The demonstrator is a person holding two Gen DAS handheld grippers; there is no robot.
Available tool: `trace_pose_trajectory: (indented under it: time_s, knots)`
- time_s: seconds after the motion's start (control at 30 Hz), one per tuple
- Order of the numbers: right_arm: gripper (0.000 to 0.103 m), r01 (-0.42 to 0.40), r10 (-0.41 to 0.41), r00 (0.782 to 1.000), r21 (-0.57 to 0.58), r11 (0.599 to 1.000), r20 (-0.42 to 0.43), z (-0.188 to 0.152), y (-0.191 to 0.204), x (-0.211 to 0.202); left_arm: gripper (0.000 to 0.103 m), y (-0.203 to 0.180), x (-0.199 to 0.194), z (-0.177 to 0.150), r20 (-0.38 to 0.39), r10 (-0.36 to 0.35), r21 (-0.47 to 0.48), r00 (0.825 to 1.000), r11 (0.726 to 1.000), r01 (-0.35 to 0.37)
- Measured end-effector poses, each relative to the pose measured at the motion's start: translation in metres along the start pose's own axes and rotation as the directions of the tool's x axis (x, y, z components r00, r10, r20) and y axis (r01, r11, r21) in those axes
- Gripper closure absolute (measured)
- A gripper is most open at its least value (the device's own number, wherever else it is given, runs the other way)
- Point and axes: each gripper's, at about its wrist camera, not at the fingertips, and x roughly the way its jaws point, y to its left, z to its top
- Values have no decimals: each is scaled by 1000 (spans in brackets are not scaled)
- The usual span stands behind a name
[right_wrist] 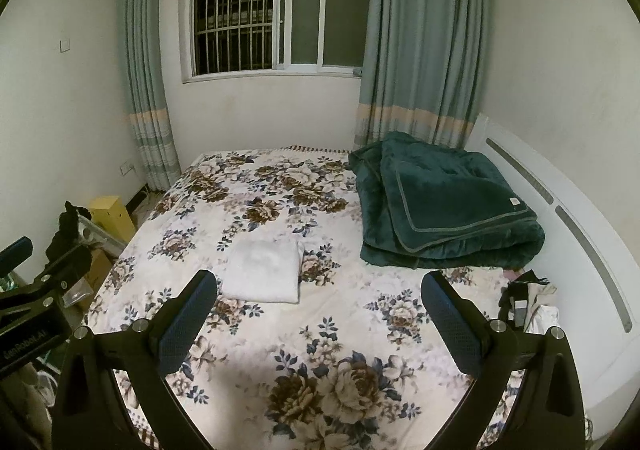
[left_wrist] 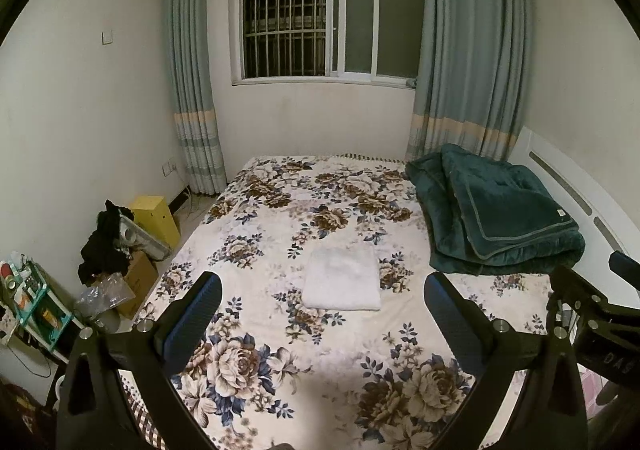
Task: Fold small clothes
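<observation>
Holding both grippers high over the bed (left_wrist: 280, 390) — left gripper (left_wrist: 322, 314), right gripper (right_wrist: 319, 310), jaws spread, empty. White folded garment (left_wrist: 341, 278) lies mid-bed, near the green blanket (left_wrist: 500, 213) — I judge it done.

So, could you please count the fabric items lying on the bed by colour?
White: 1, folded white cloth
Dark green: 1, folded green blanket
Mixed colours: 1, small clothes pile by the headboard
Total: 3
</observation>
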Motion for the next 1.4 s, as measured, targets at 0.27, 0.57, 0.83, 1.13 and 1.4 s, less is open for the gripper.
trace_pose_trajectory:
  time_s: [0.27,0.57,0.83,1.13,1.4]
  knots:
    - [0,-1,1,1000,-3,1000,0,-1,0,-1,0,-1,-2,-1,0,-3,1,1000,1000,3]
    - [0,5,-5,1000,1,1000,5,-3,0,-2,0,-2,-8,0,9,-2,1,1000,1000,2]
    - [0,-2,2,1000,-1,1000,6,-1,9,-4,0,0,-11,5,24,1,3,1000,1000,-1]
    - [0,0,0,1000,0,1000,5,-2,9,-5,0,0,-11,5,22,-3,1,1000,1000,3]
    - [0,4,-4,1000,2,1000,8,-4,11,-7,0,-1,-11,5,24,-3,3,1000,1000,3]
